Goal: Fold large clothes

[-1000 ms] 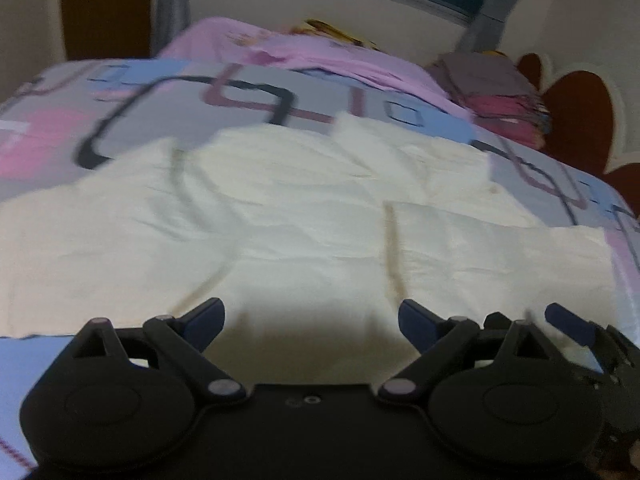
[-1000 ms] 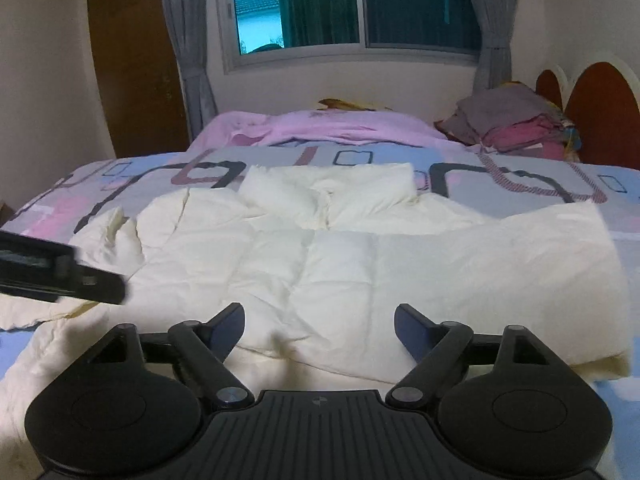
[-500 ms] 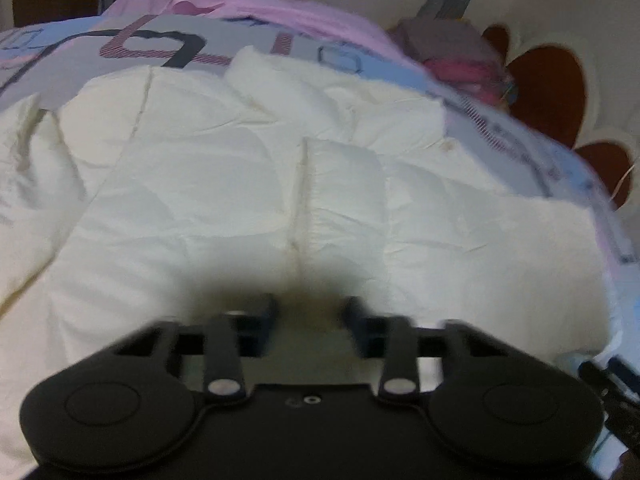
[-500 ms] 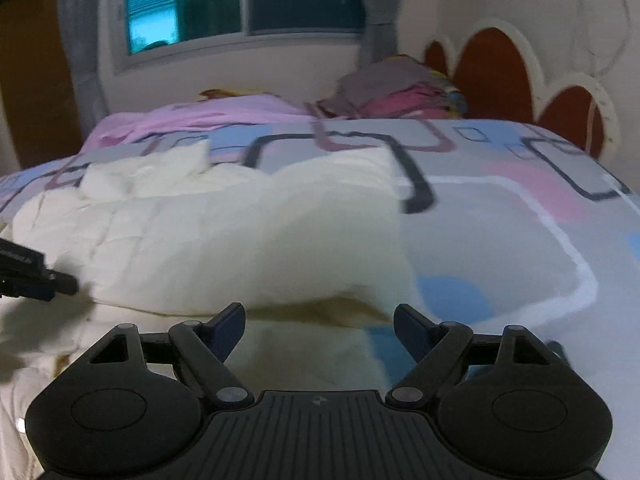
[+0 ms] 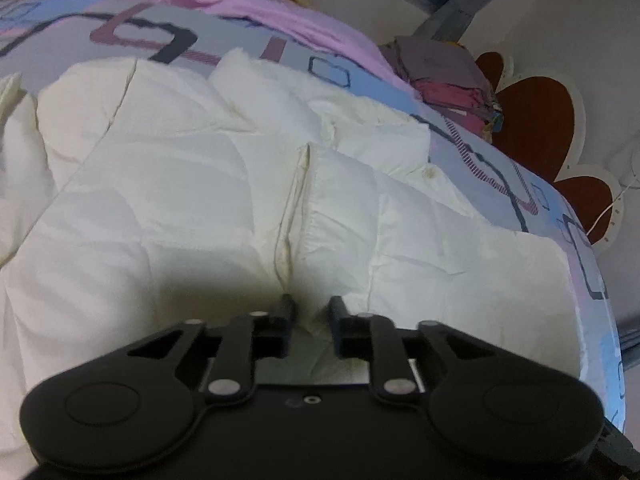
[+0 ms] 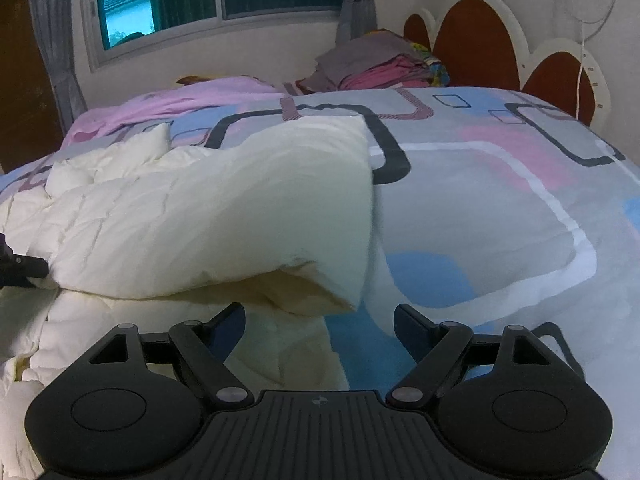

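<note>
Bare bedspread (image 6: 480, 208) right of folded cream garment (image 6: 208, 216); clothes pile (image 6: 372, 64) beside headboard (image 6: 476, 44).

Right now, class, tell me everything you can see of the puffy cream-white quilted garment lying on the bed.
The puffy cream-white quilted garment is padded, stitched into panels and creased, with faint yellowish marks near its centre seam. It lies spread flat over the patterned grey, blue and pink bedspread. One side is folded over onto the body, its end slightly lifted. The left gripper is shut on the fabric beside the centre seam. The right gripper hovers open just in front of the folded end, not touching it.
</note>
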The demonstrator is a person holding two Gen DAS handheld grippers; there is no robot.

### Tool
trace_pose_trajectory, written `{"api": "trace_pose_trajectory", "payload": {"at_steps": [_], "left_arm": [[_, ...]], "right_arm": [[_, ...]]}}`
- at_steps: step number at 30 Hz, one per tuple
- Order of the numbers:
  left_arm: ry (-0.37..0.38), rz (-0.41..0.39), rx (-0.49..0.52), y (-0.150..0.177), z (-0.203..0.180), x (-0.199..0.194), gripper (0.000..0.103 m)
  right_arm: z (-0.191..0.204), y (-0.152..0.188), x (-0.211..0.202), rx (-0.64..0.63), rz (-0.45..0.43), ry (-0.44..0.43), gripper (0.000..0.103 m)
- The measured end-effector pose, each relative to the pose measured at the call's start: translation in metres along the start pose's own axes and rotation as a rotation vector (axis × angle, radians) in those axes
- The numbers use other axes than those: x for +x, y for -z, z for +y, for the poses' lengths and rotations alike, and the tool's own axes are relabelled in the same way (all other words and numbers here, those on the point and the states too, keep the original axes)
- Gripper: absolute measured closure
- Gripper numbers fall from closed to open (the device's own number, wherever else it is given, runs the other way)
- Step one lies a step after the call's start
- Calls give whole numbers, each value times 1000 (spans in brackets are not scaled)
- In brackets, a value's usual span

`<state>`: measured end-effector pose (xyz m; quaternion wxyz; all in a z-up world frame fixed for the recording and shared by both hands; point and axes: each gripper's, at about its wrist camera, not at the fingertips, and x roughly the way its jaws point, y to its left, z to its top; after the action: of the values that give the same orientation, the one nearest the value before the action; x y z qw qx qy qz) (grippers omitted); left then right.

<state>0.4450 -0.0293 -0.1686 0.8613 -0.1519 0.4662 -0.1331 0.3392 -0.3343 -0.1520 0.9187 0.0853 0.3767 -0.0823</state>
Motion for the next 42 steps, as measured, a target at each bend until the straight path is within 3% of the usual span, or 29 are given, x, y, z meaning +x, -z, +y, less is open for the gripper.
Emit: {"api": "trace_pose_trajectory", "payload": {"at_steps": [6, 10, 11, 12, 17, 20, 24, 27, 29, 31, 35, 42], "left_arm": [[48, -144, 8, -9, 4, -45, 95], [11, -236, -21, -18, 27, -87, 95], [-11, -252, -32, -19, 36, -95, 95], [-45, -261, -37, -18, 47, -102, 95], [-158, -196, -72, 3, 83, -97, 95], [-188, -144, -76, 18, 90, -79, 95], [-227, -123, -7, 18, 77, -58, 94], [-264, -125, 23, 16, 76, -59, 81], [-293, -148, 21, 18, 77, -71, 62], [-318, -185, 28, 21, 78, -87, 50], [-314, -236, 64, 15, 71, -101, 49], [-283, -261, 156, -7, 31, -59, 49]], "right_arm": [[2, -9, 11, -1, -7, 8, 22], [7, -12, 15, -6, -4, -7, 22], [10, -12, 16, -14, -4, -13, 26], [14, -12, 18, -25, 1, -24, 42], [27, -13, 31, -44, 24, -32, 51], [23, -13, 34, -31, 34, -11, 71], [4, -10, 40, 70, 63, 0, 73], [-3, -11, 32, 82, 86, -9, 72], [-9, -11, 16, 70, 66, -12, 72], [-14, -15, -2, 54, 22, 1, 72], [-11, -31, -17, 20, -61, 5, 72], [28, -68, 26, 1, -89, -51, 72]]}}
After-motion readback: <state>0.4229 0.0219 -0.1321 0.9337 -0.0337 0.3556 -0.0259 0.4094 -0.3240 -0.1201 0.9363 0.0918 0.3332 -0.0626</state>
